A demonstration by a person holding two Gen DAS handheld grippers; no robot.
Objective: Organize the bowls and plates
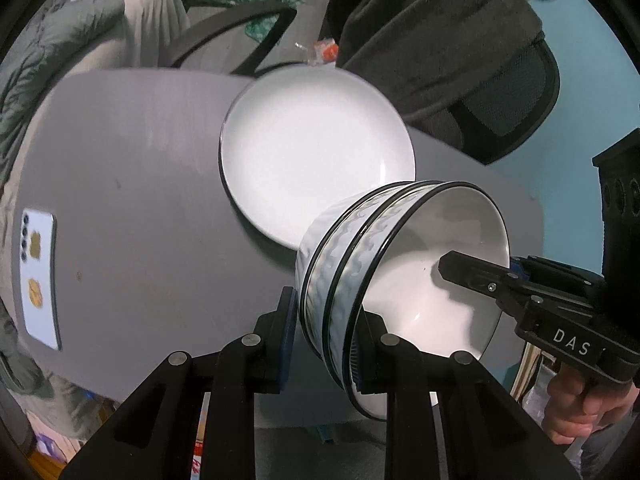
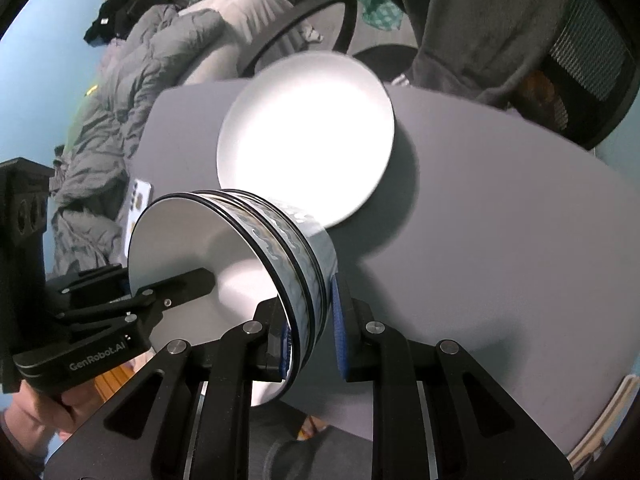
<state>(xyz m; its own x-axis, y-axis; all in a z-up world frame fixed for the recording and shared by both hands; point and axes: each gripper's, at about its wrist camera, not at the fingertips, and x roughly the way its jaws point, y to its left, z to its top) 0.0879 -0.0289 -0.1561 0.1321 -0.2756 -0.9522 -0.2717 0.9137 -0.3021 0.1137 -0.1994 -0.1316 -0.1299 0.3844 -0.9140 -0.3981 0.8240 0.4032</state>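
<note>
Both jaws are clamped on the rim of a stack of nested bowls (image 1: 360,280), one gripper at each side. Left gripper (image 1: 324,344) pinches the wall with one finger inside and one outside; right gripper (image 2: 308,332) does the same across from it, its black finger reaching into the top bowl. Held tilted, the stack hangs above the grey bench (image 1: 140,160), overlapping the near edge of a white plate (image 1: 316,148) with a dark rim. At the bench's far left lies a white phone (image 1: 38,276).
</note>
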